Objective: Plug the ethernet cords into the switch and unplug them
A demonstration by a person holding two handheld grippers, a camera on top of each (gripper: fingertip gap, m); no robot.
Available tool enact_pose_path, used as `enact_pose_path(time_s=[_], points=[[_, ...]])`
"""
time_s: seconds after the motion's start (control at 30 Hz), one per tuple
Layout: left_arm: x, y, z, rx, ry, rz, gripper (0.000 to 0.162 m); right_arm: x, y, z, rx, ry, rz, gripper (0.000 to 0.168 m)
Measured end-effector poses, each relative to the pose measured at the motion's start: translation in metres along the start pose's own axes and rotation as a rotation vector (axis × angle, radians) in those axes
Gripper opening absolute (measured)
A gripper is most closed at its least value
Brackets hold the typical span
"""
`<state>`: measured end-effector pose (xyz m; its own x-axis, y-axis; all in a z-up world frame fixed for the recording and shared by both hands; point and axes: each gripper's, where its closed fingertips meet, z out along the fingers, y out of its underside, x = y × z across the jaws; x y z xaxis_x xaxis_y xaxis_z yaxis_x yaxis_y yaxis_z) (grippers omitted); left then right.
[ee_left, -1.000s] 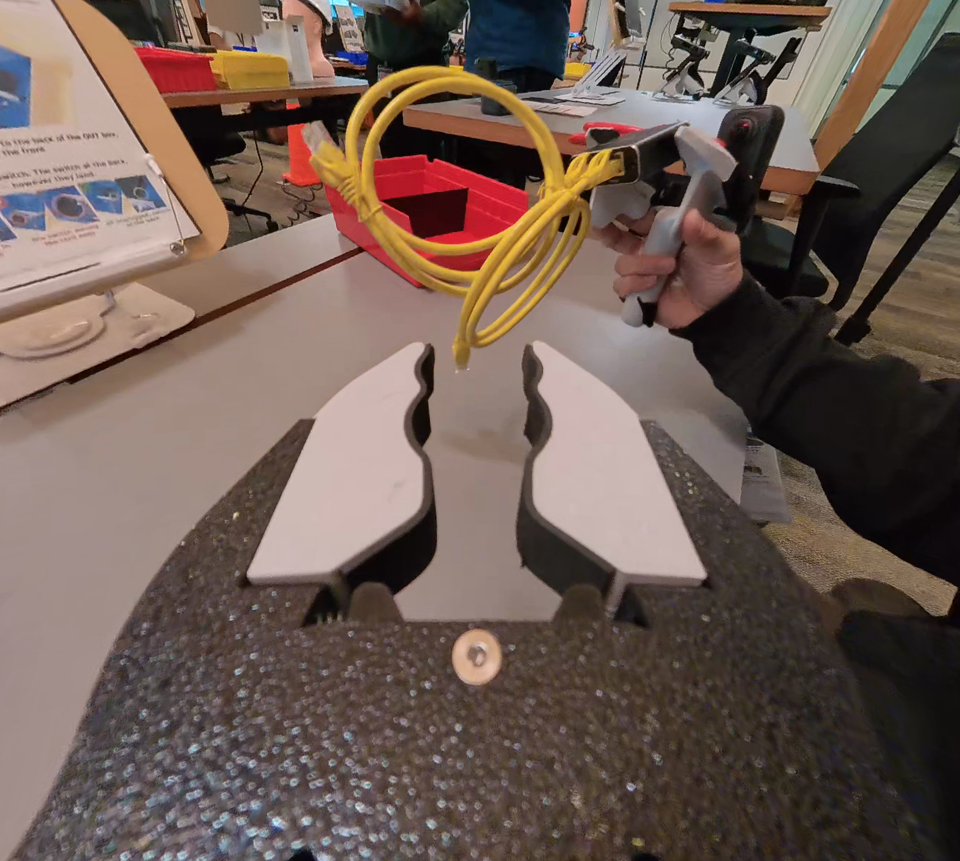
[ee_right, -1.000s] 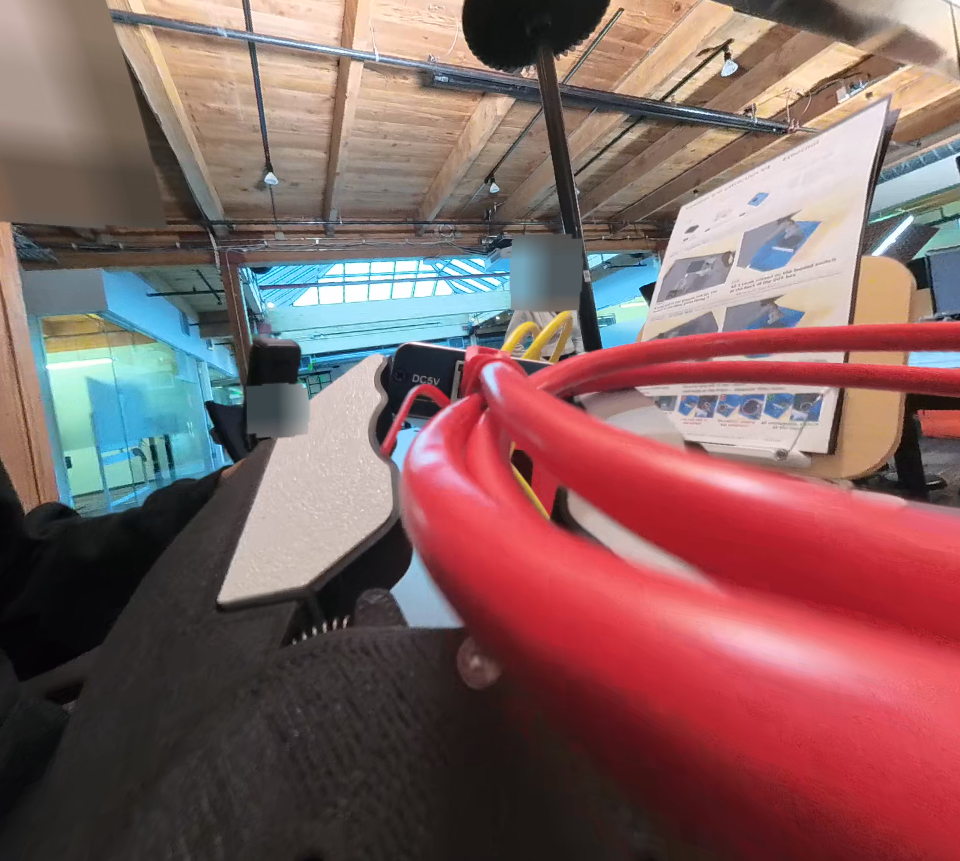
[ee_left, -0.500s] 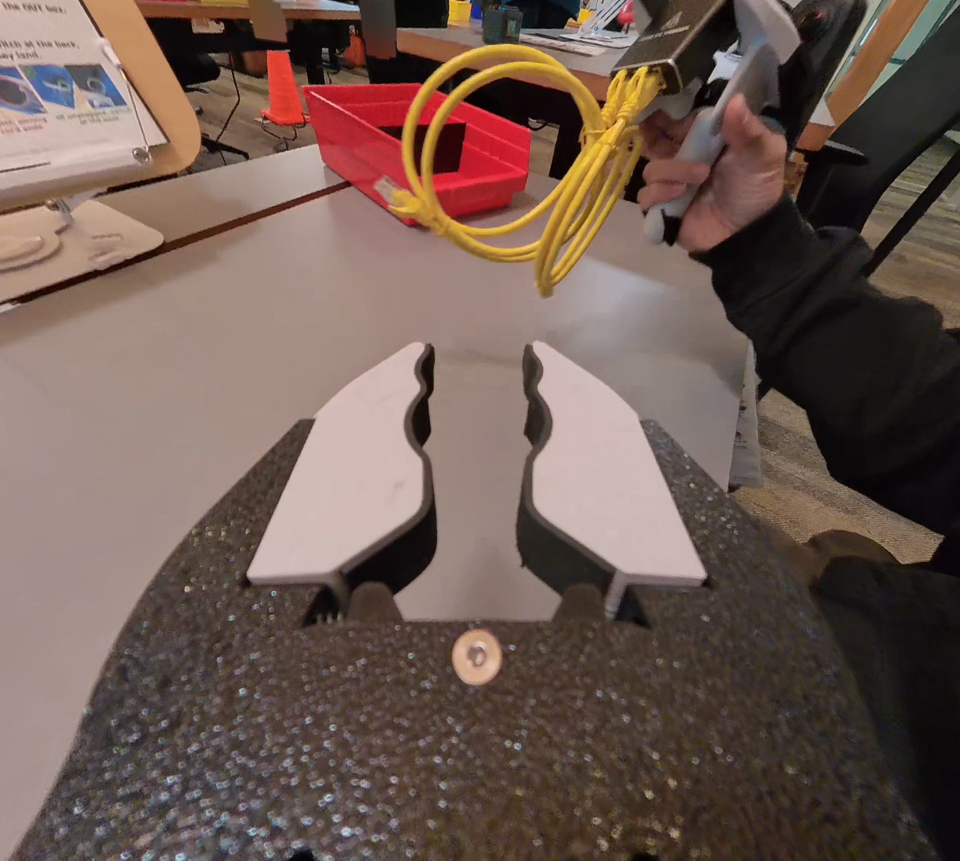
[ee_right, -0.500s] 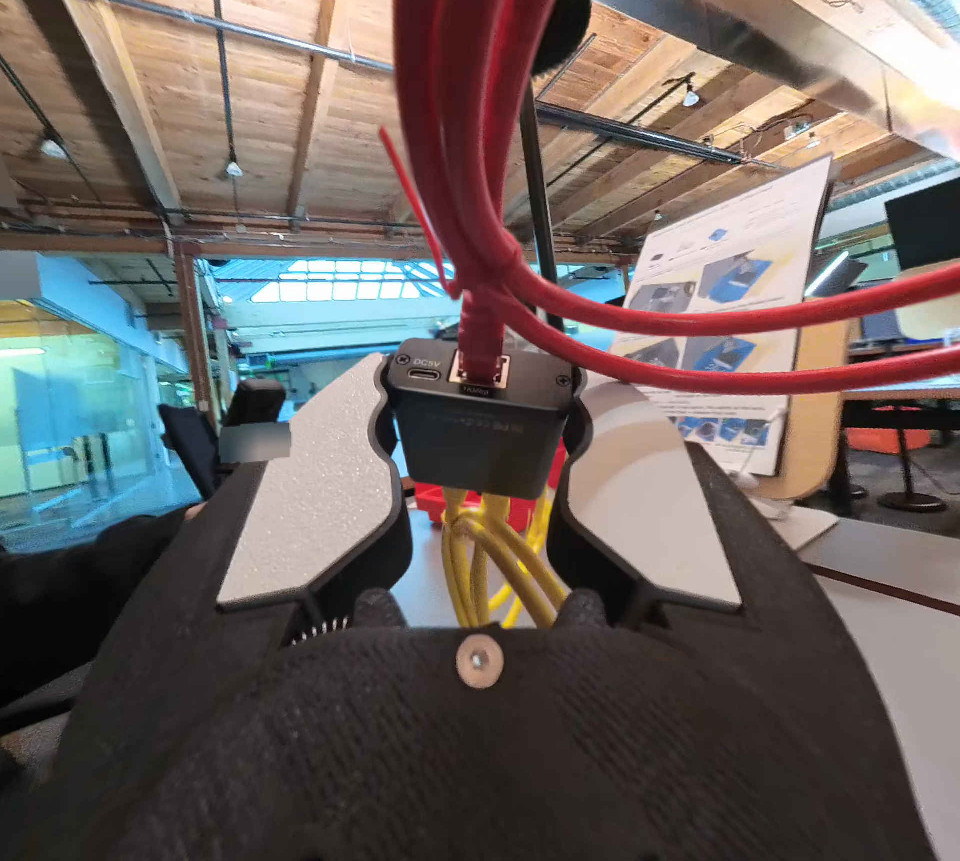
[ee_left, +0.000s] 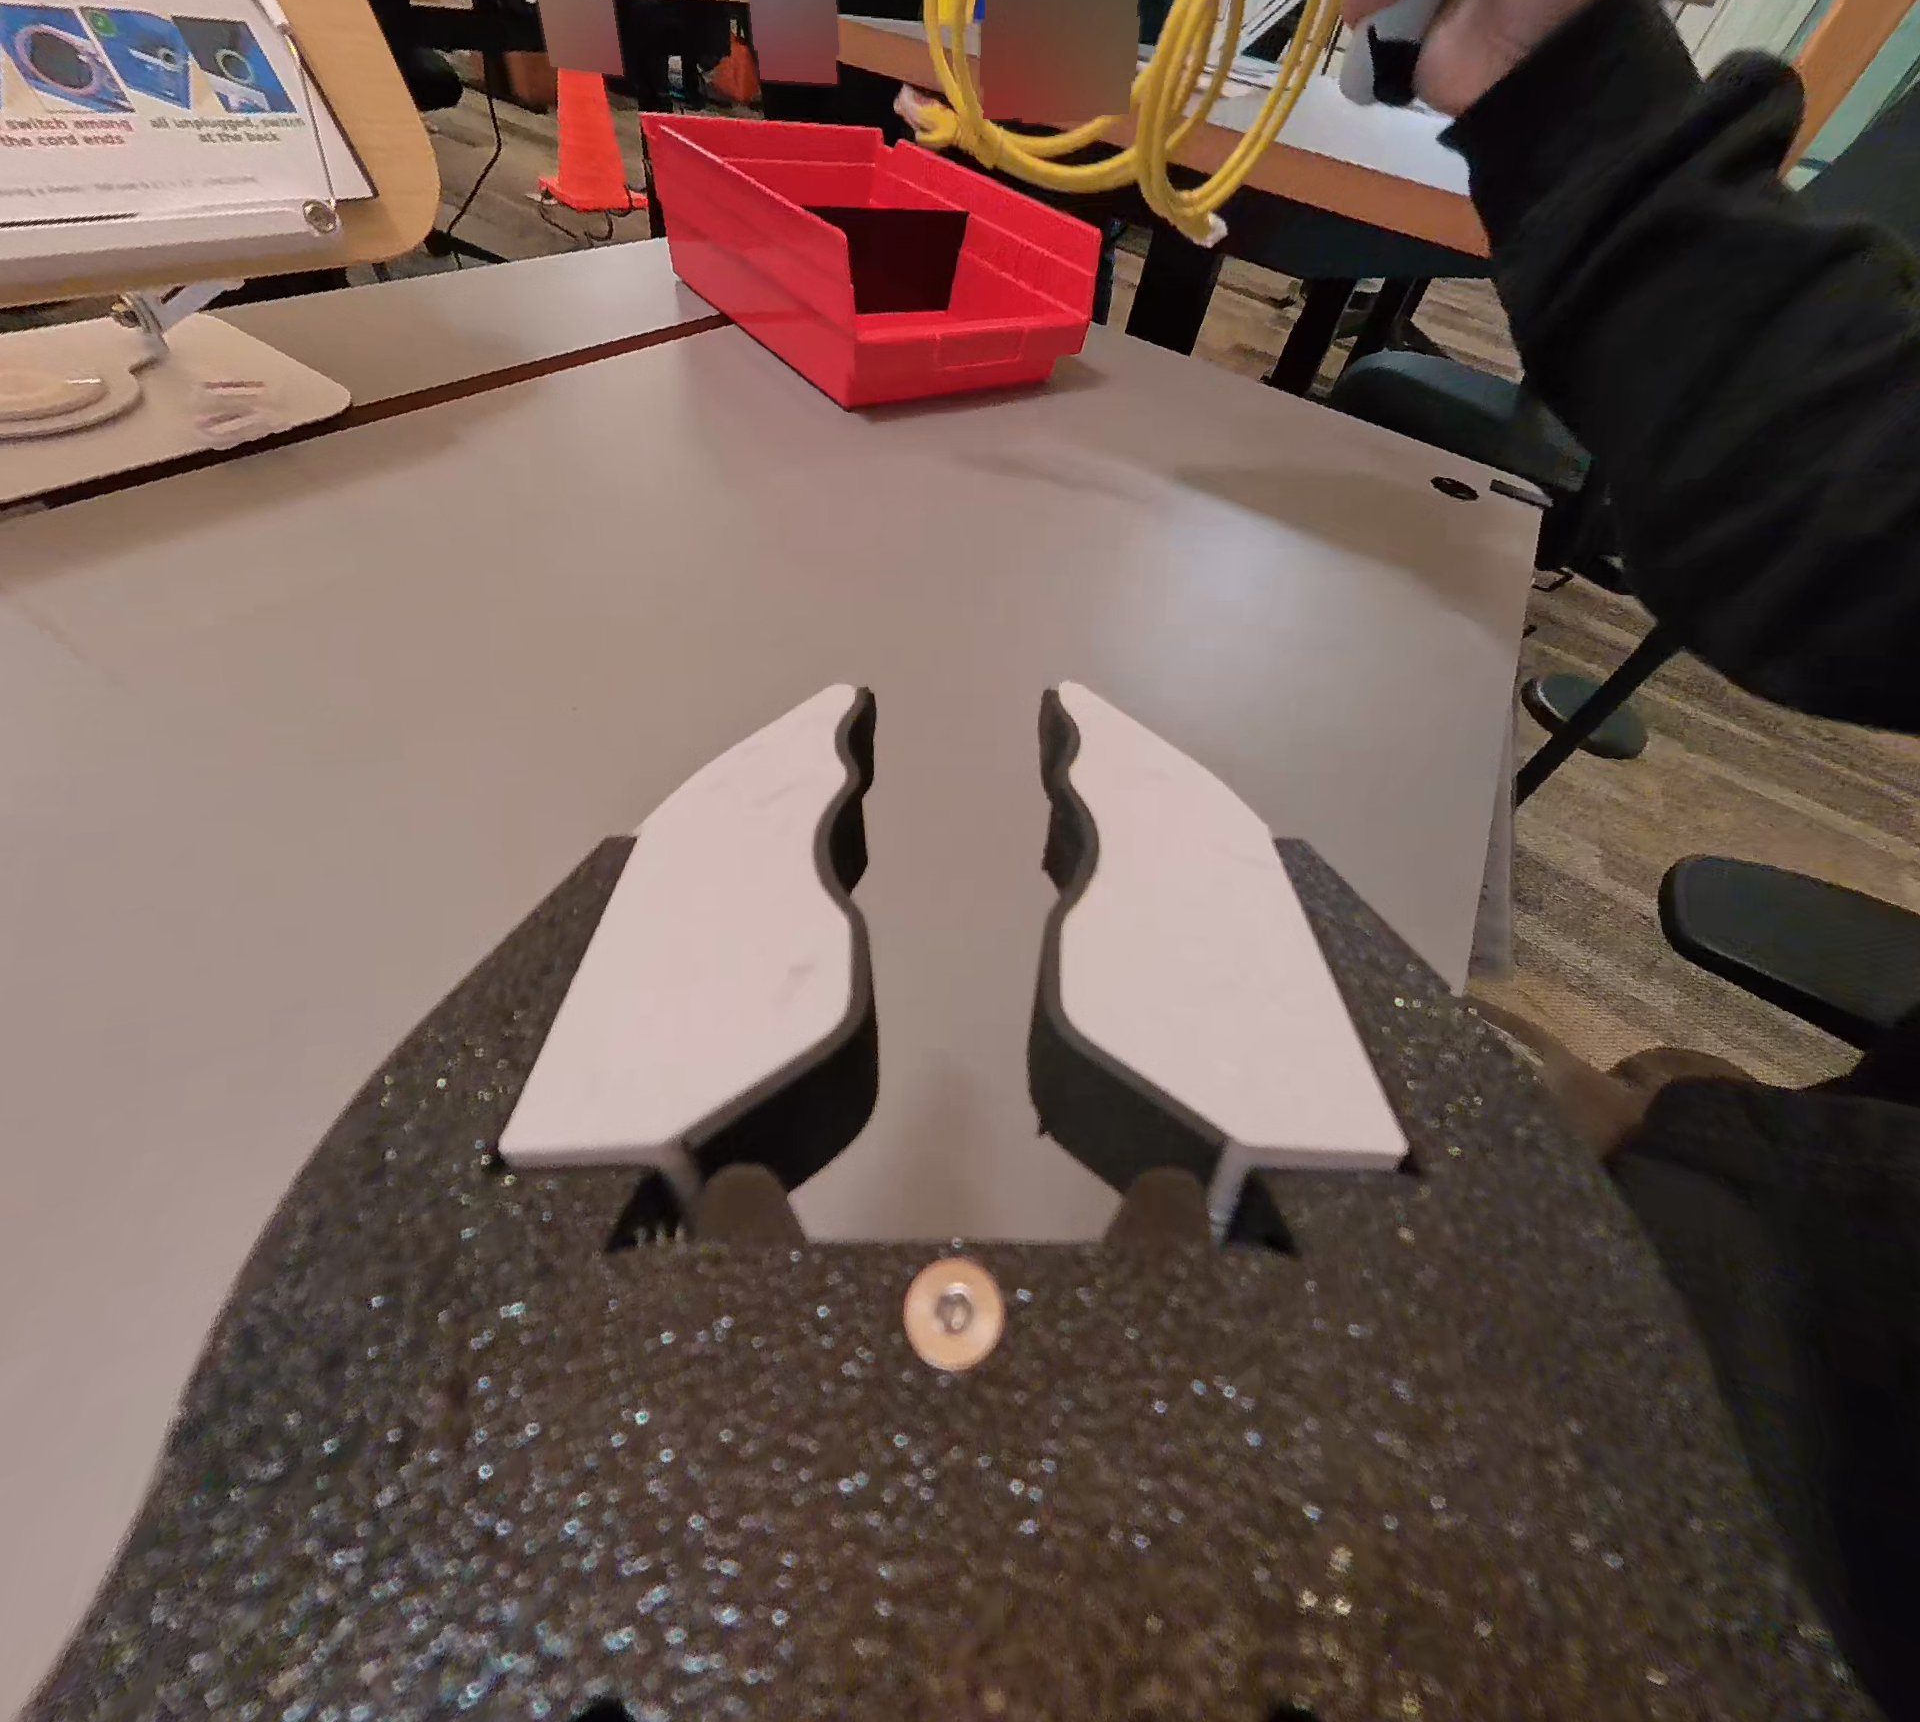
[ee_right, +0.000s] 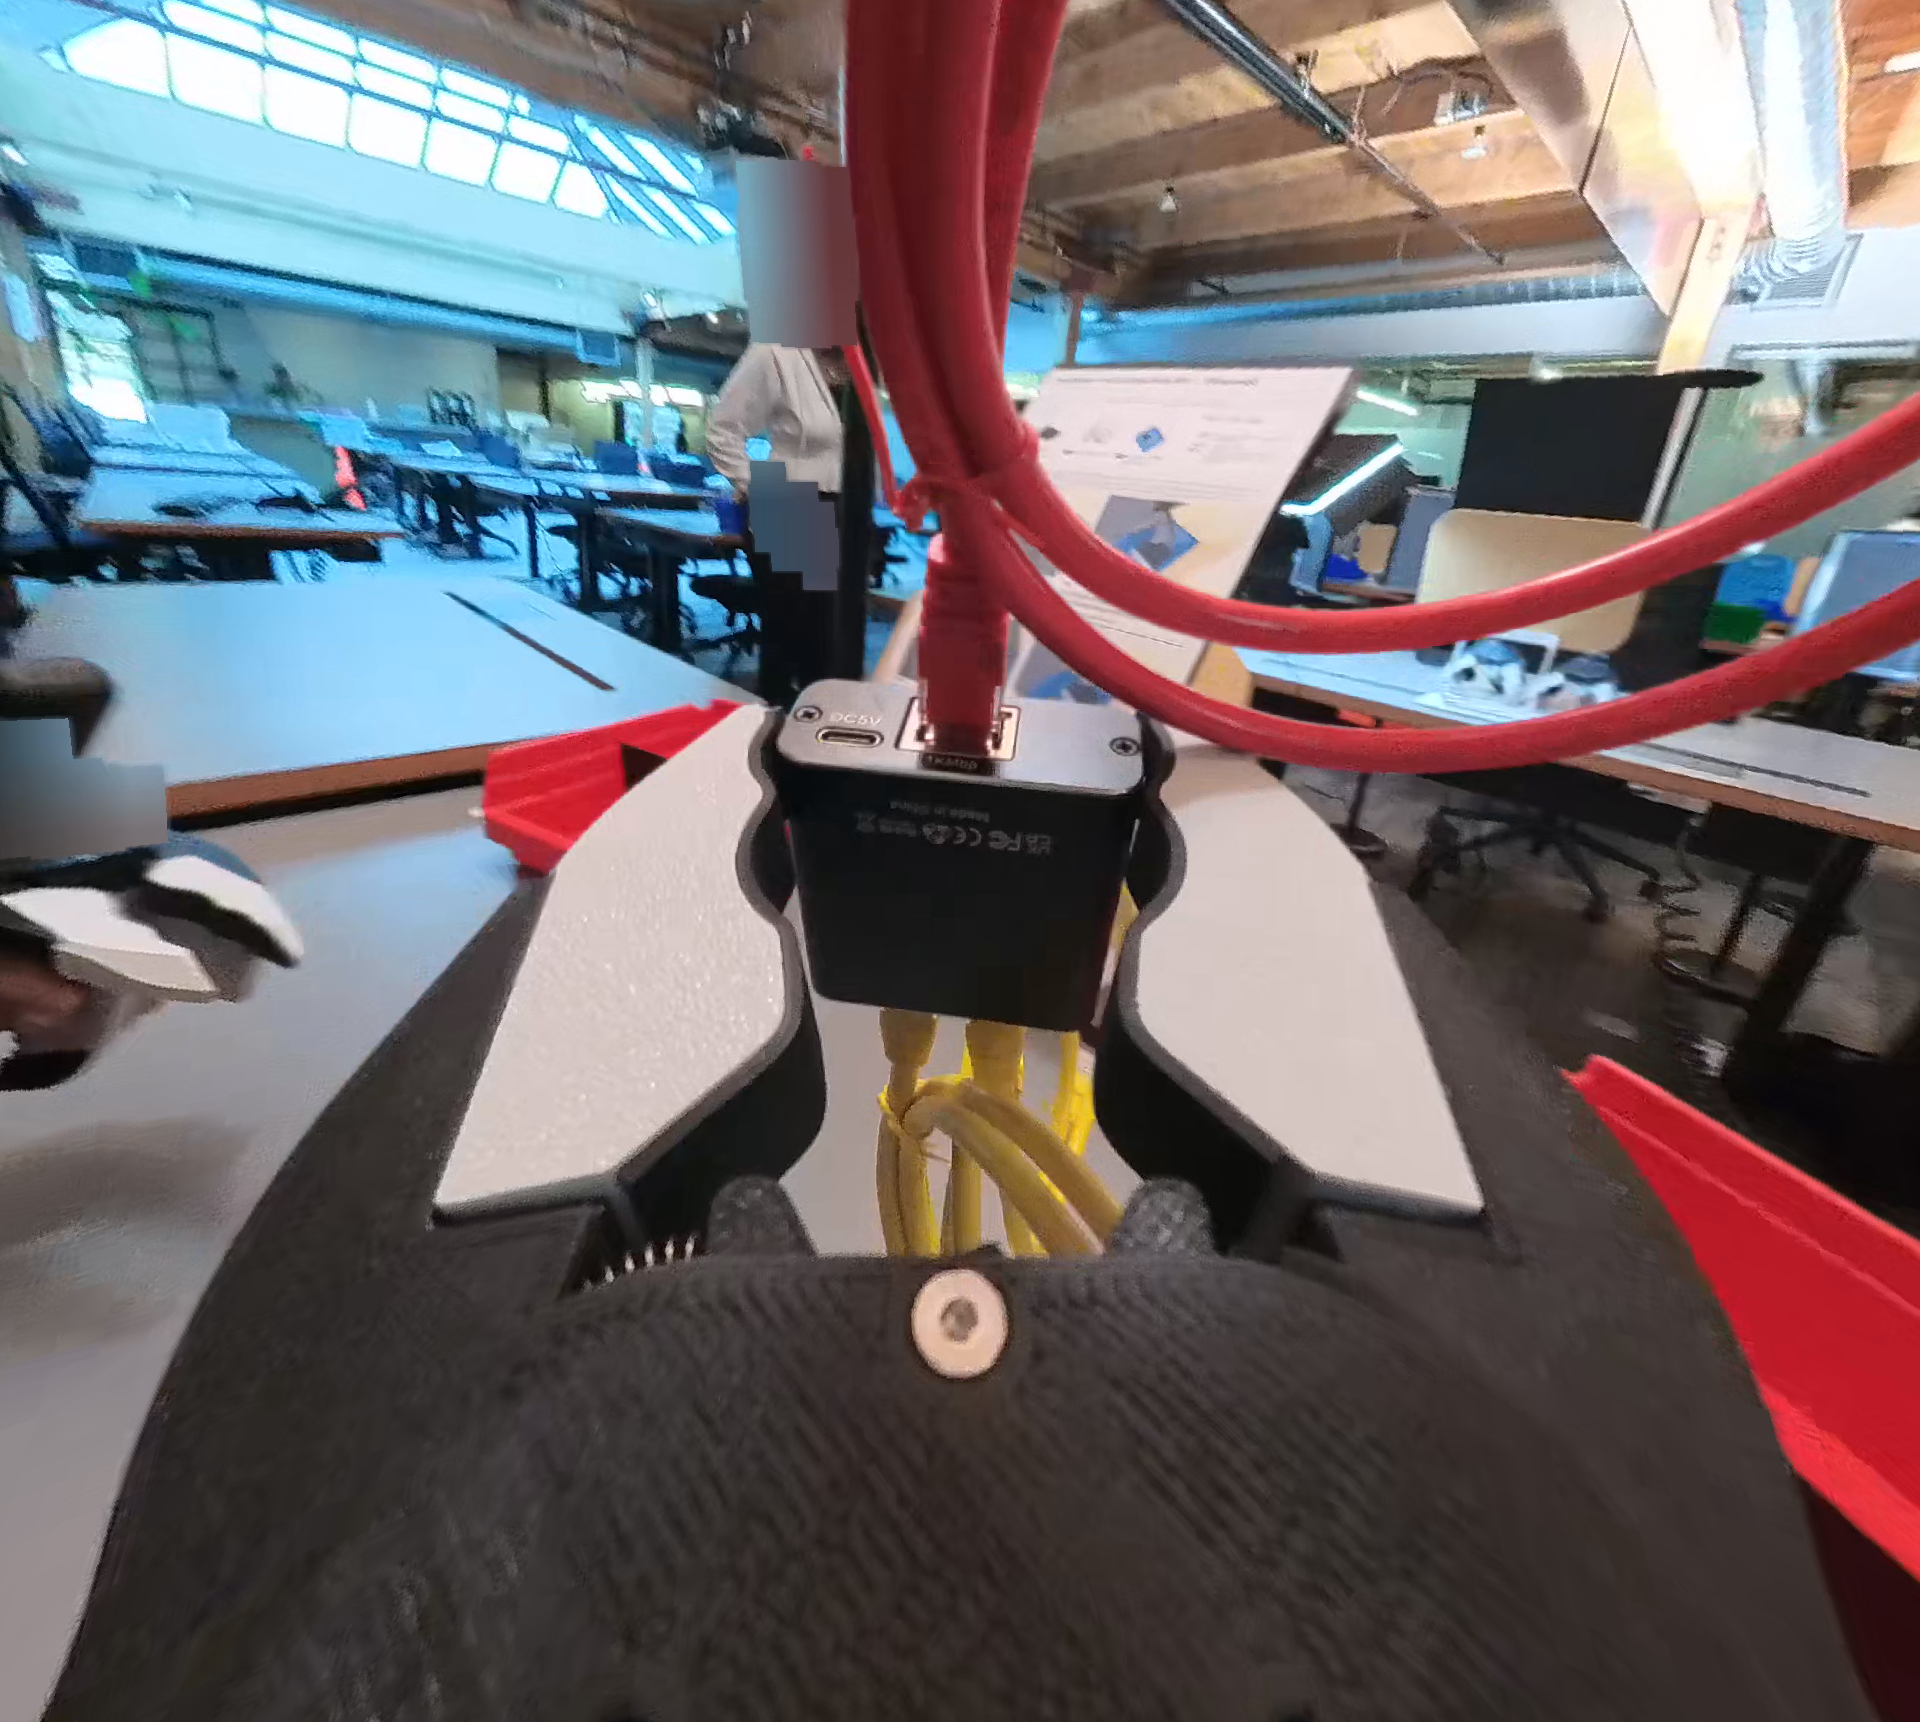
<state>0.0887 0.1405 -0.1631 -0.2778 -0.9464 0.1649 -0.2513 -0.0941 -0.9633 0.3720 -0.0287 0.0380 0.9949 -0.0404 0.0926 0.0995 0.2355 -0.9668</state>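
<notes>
My right gripper [ee_right: 961, 737] is shut on a small black switch [ee_right: 961, 883], held up in the air. A red ethernet cord [ee_right: 961, 623] is plugged into its far end and loops upward. Yellow cords [ee_right: 987, 1142] are plugged into its near end and hang down; their coils [ee_left: 1132, 41] show at the top of the left wrist view beside the hand holding that gripper. My left gripper [ee_left: 956, 716] is open and empty, low over the grey table [ee_left: 520, 592]. It also shows at the left edge of the right wrist view [ee_right: 156, 934].
A red bin [ee_left: 873, 259] stands on the far side of the table, also seen in the right wrist view [ee_right: 582, 779]. Another red bin edge [ee_right: 1766, 1257] lies at right. An instruction board on a stand [ee_left: 156, 41] is at far left. Office chairs [ee_left: 1787, 945] stand right of the table. About 40 cm separates my left fingertips from my right.
My right gripper has lifted the switch higher and tilted level, so the red cord now loops up and away. The yellow coils rose to the top of the left wrist view. Left gripper stays open.
</notes>
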Motion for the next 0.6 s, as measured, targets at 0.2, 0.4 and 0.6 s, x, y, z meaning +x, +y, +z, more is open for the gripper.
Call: enact_pose_path(time_s=[0.2,0.4,0.6], points=[[-0.004,0.008,0.001,-0.019,0.005,-0.025,0.029,0.075,0.015,0.014,-0.099,0.095,-0.024,0.065],[-0.006,0.012,0.003,-0.054,0.003,-0.022,0.028,0.110,0.069,0.032,-0.371,-0.010,-0.043,0.065],[-0.010,0.019,0.007,-0.077,0.000,-0.039,0.028,0.135,0.096,0.049,-0.453,-0.044,-0.006,0.065]])
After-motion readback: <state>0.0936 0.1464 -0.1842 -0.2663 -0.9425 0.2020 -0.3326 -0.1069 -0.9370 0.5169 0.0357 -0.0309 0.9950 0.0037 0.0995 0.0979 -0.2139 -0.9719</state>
